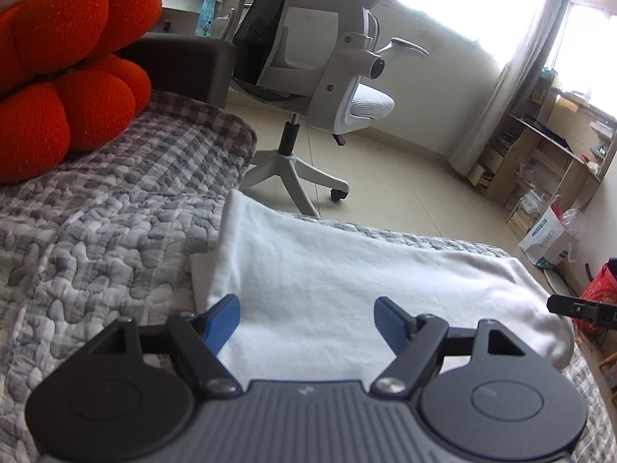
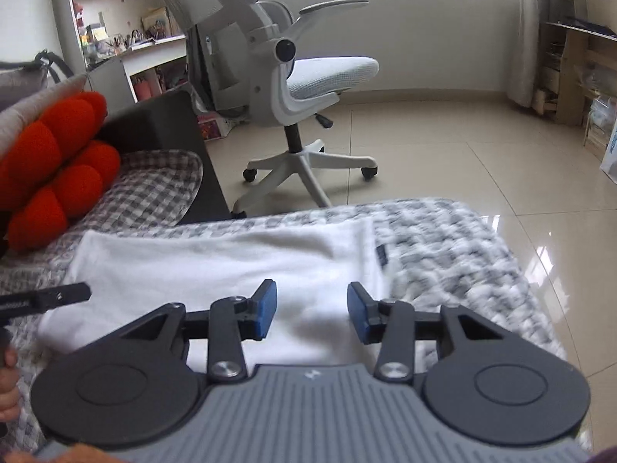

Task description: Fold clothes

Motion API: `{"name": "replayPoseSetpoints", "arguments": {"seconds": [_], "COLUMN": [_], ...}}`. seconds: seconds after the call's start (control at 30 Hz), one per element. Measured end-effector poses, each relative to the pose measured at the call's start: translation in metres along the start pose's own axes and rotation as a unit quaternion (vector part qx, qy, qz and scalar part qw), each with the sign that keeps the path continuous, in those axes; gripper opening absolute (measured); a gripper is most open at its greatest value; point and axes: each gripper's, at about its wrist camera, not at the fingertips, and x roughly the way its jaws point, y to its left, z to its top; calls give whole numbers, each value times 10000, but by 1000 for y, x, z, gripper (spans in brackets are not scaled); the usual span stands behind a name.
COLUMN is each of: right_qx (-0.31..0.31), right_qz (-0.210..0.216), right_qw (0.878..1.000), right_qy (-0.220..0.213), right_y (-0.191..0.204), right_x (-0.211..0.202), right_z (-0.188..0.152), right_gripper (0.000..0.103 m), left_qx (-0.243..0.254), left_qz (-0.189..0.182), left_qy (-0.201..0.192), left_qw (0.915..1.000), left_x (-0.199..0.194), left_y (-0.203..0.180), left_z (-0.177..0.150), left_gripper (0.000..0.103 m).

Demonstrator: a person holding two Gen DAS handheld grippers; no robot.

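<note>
I look down along both grippers at a white folded garment (image 1: 347, 289) lying flat on a grey and white checked quilt (image 1: 115, 231) that covers a bed. The garment sits near the quilt's far edge, with the tiled floor (image 2: 462, 154) beyond it.

My left gripper (image 1: 306, 322) hovers over the near part of the garment. Its blue pads (image 1: 223, 320) stand wide apart with only cloth showing below the gap; nothing is pinched between them. From this view, the tip of the other gripper pokes in at the right edge, beyond the garment's right corner.

My right gripper (image 2: 312, 314) hangs over the garment's right half. Its blue pads (image 2: 266, 314) are parted by a moderate gap and hold nothing; the cloth lies loose beneath. A small dark label (image 2: 381, 254) shows at the garment's right edge. The quilt to the right looks blurred. At the far left of this view I see the left gripper's dark tip and part of a hand (image 2: 7, 382) holding it.

A red-orange lobed cushion (image 1: 58, 85) rests on the quilt to the left, well apart from the garment. A white mesh office chair (image 2: 293, 77) stands on the floor past the bed.
</note>
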Motion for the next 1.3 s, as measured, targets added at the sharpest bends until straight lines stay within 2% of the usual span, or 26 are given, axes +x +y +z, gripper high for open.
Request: {"name": "replayPoseSetpoints", "arguments": {"seconds": [0.17, 0.3, 0.43, 0.57, 0.63, 0.73, 0.83, 0.9, 0.97, 1.07, 1.1, 1.17, 1.23, 1.3], "right_qx": [-901, -1207, -1123, -909, -937, -810, -573, -501, -661, -988, -1136, -1438, -1387, -1240], "right_qz": [-251, -272, -218, -201, -206, -229, -164, 38, 101, 157, 134, 51, 86, 157], "right_qw": [9951, 9920, 9920, 9948, 9951, 9962, 9980, 9986, 9975, 9942, 9921, 9879, 9884, 9901], "right_qy": [318, 232, 534, 402, 237, 221, 225, 183, 212, 399, 509, 581, 614, 645], "right_y": [21, 31, 31, 27, 28, 26, 23, 24, 30, 41, 44, 49, 44, 37], "right_x": [10, 7, 19, 8, -2, -4, -3, -6, -4, 2, 7, 12, 13, 12], "right_z": [-14, -17, -20, -15, -15, -14, -11, -10, -12, -18, -22, -28, -29, -27], "right_gripper": [45, 47, 49, 49, 51, 51, 51, 51, 51, 51, 52, 57, 61, 62], "left_qx": [-49, -104, -153, -481, -789, -958, -539, -212, 30, 154, 208, 523, 878, 956], "left_qz": [14, 34, 118, 371, 254, -177, -661, -797, -632, -235, -99, 90, 260, 321], "left_qy": [-17, -5, -42, -274, -393, -481, -483, -462, -171, 542, 629, 576, 579, 594], "left_qw": [10000, 9999, 9998, 9978, 9958, 9941, 9952, 9955, 9979, 9981, 9978, 9969, 9941, 9931], "left_x": [-5, -8, -15, -31, -40, -51, -57, -56, -43, -15, -10, -8, -8, -9], "left_y": [5, 5, 7, 24, 37, 36, 9, -12, -27, -36, -37, -42, -50, -49], "left_z": [0, 1, 5, 14, 18, 19, 14, 7, -2, -15, -18, -22, -25, -24], "left_gripper": [73, 73, 70, 70, 70, 70, 72, 76, 76, 73, 69, 69, 70, 70]}}
